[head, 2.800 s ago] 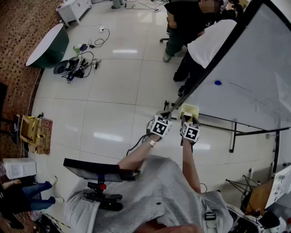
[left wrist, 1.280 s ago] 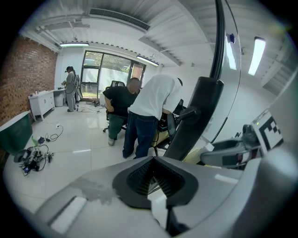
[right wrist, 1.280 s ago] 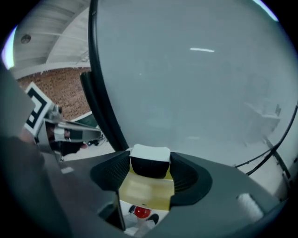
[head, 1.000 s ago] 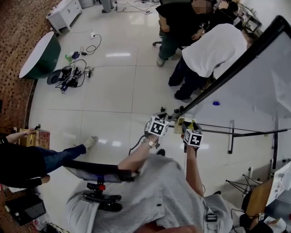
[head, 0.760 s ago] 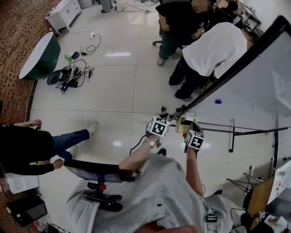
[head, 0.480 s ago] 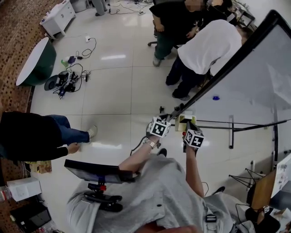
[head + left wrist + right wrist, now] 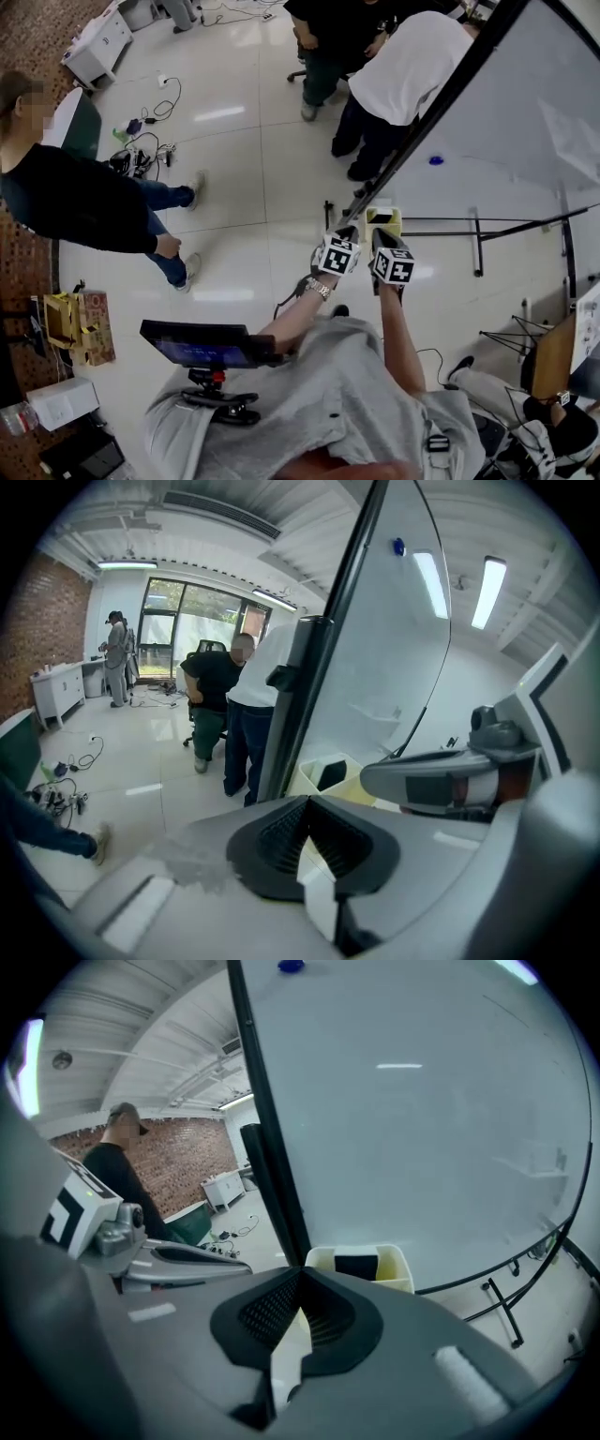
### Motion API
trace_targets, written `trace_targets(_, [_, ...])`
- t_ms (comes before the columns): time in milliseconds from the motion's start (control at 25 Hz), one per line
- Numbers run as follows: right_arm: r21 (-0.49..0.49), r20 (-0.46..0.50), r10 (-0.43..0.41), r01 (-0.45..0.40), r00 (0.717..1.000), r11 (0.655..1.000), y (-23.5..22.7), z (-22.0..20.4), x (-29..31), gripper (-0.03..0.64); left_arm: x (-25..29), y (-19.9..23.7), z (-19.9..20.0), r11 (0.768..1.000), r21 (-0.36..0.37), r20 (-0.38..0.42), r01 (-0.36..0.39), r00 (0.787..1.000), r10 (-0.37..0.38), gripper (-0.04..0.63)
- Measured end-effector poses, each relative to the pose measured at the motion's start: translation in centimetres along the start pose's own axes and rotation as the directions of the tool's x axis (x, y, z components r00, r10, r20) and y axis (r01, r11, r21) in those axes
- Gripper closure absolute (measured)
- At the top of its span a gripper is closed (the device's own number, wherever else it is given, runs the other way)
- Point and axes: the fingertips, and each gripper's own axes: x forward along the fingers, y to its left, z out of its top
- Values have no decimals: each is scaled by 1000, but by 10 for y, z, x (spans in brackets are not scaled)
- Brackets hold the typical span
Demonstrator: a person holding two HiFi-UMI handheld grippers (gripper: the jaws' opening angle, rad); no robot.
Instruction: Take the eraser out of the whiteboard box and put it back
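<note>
A pale yellow whiteboard box hangs at the lower corner of the whiteboard. A black eraser stands upright inside it, and the eraser also shows in the left gripper view. Both grippers hover side by side just short of the box. My left gripper is shut with nothing between its pads, and its tip points at the box. My right gripper is likewise shut and empty, aimed at the box.
The whiteboard's black frame edge runs diagonally up from the box. Its stand legs spread on the floor at right. A person in black stands at left, others beyond the board. Cables lie far left.
Both grippers have drawn back a little from the box. A person in black has walked in from the left and now stands upright there.
</note>
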Motion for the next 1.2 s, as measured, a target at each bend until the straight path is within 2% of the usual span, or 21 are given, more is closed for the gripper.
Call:
trace_targets(160, [-26,-4,43,-43,999,999,12,-21,-20,614,-15,-30,-23,1000,22,2,-22,1000,22,592])
trace_targets(280, [-56,5,83,-82,997,995,26,-36,-43,614,-32,-49,-39,997,13,28,-74,997,73,592])
trace_targets(440, [-67,20,107,-105,994,992,28,-73,-95,614,-50,-93,-91,990,-33,23,-135,990,136,592])
trace_targets(600, [-49,-33,119,-120,992,992,27,-129,-132,614,-69,-139,-138,988,-53,2,-142,990,142,592])
trace_targets(760, [-69,-15,169,-169,986,983,47,-138,-153,614,-93,-153,-143,989,-47,20,-143,989,144,592])
trace_targets(920, [-78,-26,132,-133,991,988,53,-139,-164,614,-107,-156,-140,992,-17,25,-128,991,128,592])
trace_targets(1080, [-61,-3,130,-130,992,990,64,-129,-167,614,-119,-139,-130,990,-53,51,-133,990,135,592])
trace_targets(1200, [-26,-13,131,-131,991,991,73,-134,-162,614,-125,-129,-133,989,-50,33,-138,990,139,592])
